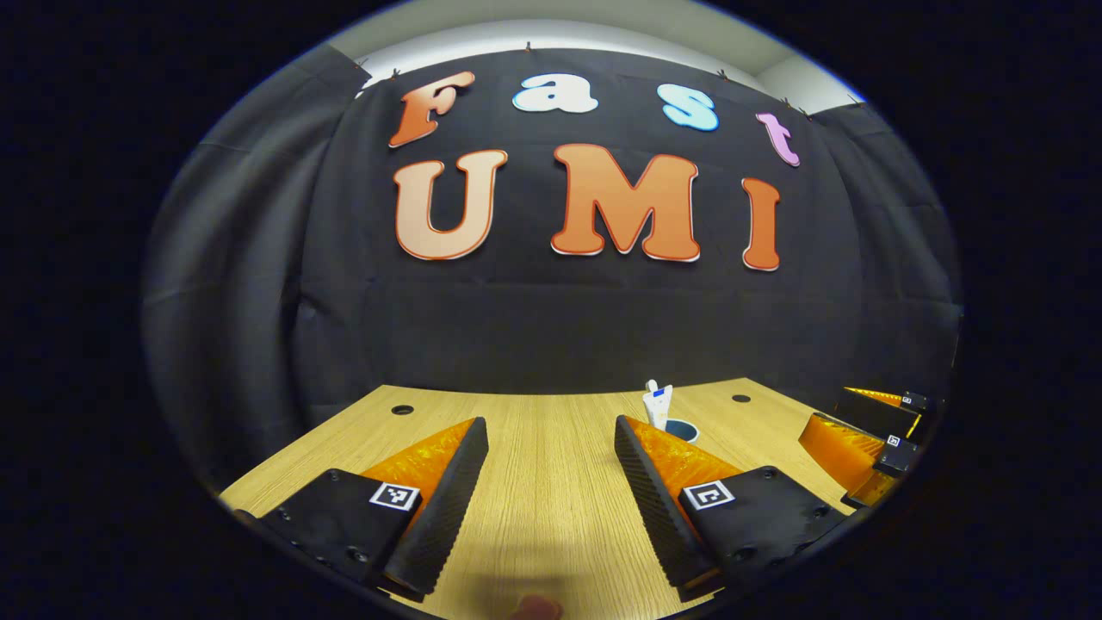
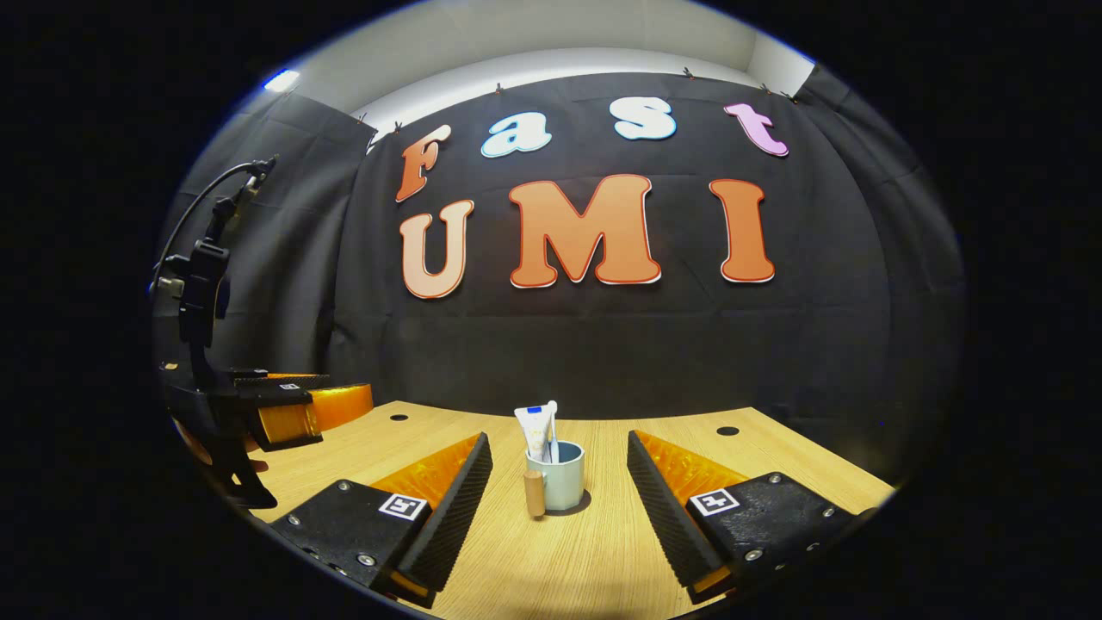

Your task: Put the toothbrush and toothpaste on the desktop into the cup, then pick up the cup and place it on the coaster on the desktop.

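At the bottom of the right gripper view, the right gripper point(image 2: 560, 508) hovers low over a light wood-grain desktop point(image 2: 568, 568) with its 2 ridged fingers spread wide, gripping nothing. Between those fingers but farther off stands a pale blue-green ceramic cup point(image 2: 558, 484) with a short wooden handle on its left side. The cup stands upright on the desktop, apart from both fingers. Inside it, standing upright and rising above the rim, are a white toothpaste tube point(image 2: 534, 433) with a blue band near its top and, just to its right, a white toothbrush point(image 2: 553, 426). The 2 touch or nearly touch; which one, cannot be told. Whether a coaster lies under the cup cannot be told. At the left edge of this view the other gripper shows from the side, with a black camera mount rising above it.

At the bottom of the left gripper view, the left gripper point(image 1: 551, 465) is also low over the desktop point(image 1: 542, 517), its 2 fingers held wide apart with only bare wood between them. Just past the tip of its right-hand finger, the cup's rim point(image 1: 684, 428) peeks out, with the toothpaste tube point(image 1: 657, 403) standing above it. At the far right edge, the right gripper point(image 1: 869, 439) shows from the side.

Behind the desktop hangs the booth's black cloth wall point(image 2: 603, 344).
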Demonstrator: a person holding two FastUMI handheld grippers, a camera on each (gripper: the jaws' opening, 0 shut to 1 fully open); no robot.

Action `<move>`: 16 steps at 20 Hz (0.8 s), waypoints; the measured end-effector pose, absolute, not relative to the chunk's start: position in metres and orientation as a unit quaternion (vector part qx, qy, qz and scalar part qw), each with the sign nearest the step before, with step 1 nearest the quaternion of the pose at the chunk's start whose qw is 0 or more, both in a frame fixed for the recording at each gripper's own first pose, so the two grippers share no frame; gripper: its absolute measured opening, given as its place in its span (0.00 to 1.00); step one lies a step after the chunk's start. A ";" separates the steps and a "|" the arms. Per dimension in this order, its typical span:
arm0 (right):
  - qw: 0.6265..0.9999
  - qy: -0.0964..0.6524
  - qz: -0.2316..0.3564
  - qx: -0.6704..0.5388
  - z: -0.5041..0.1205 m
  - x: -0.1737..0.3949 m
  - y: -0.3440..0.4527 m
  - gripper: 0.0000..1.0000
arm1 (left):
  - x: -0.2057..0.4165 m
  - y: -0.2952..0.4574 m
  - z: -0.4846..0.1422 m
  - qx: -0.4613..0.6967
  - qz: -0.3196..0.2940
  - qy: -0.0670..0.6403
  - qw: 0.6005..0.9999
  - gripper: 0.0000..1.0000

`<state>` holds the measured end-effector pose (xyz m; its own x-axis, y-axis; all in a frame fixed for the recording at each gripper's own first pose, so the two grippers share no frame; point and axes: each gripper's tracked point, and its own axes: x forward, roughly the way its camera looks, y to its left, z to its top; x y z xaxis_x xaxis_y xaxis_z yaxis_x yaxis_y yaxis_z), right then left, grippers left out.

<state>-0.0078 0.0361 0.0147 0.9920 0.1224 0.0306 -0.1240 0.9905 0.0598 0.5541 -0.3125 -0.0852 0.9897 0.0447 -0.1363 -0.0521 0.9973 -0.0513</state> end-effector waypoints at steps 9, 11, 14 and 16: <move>0.997 -0.041 0.057 0.030 0.030 -0.017 0.055 0.95 | 0.539 -0.300 -0.072 0.002 0.053 0.006 0.999 0.95; 0.997 -0.048 0.059 0.026 0.034 -0.019 0.057 0.95 | 0.531 -0.298 -0.068 0.006 0.056 -0.005 0.998 0.95; 0.997 -0.055 0.059 0.019 0.038 -0.021 0.055 0.95 | 0.527 -0.295 -0.069 0.011 0.071 -0.014 0.997 0.95; 0.996 -0.062 0.058 0.017 0.038 -0.022 0.051 0.95 | 0.527 -0.296 -0.072 0.001 0.071 -0.015 0.997 0.95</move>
<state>-0.0222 0.0506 0.0380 0.9856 0.1134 0.1257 -0.1175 0.9927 0.0261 0.5274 -0.2963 -0.0724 0.9894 0.1417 0.0307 -0.1417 0.9899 -0.0006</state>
